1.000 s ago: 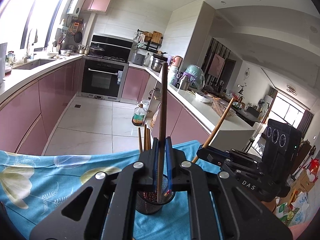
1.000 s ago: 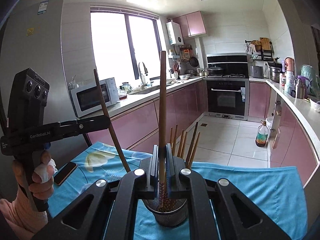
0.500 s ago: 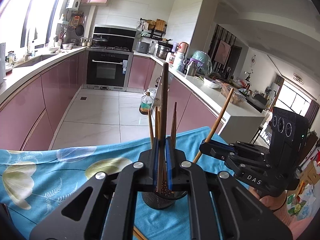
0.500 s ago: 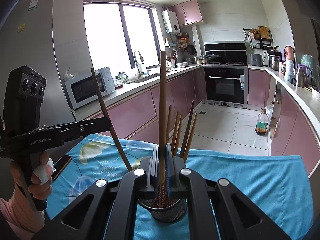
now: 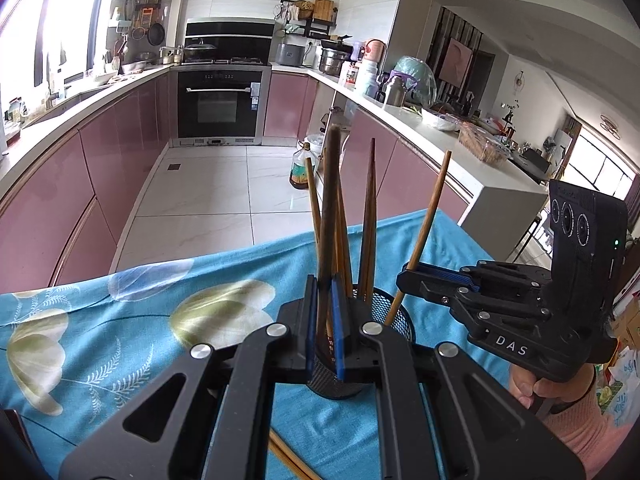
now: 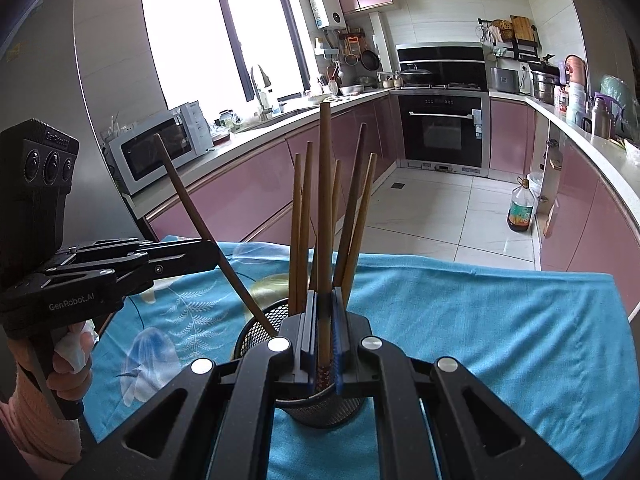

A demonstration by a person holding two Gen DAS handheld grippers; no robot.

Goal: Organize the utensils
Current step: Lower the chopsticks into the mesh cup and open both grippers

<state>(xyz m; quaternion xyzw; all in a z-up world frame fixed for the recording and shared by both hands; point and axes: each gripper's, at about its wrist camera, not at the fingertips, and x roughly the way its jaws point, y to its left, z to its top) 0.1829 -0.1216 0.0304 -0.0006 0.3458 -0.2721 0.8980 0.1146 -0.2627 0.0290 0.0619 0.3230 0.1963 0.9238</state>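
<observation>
Over the black mesh cup (image 6: pixel 256 330), left gripper (image 5: pixel 325 320) and right gripper (image 6: pixel 325 332) each clamp one upright brown chopstick (image 5: pixel 329 208); six others stand inside.

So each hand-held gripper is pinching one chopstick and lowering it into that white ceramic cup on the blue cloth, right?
Not quite: the holder is a black wire-mesh cup, not white ceramic, as the right wrist view shows. The rest stands: the left hand-held gripper and the right hand-held gripper each pinch one chopstick over it, on the blue cloth.
</observation>
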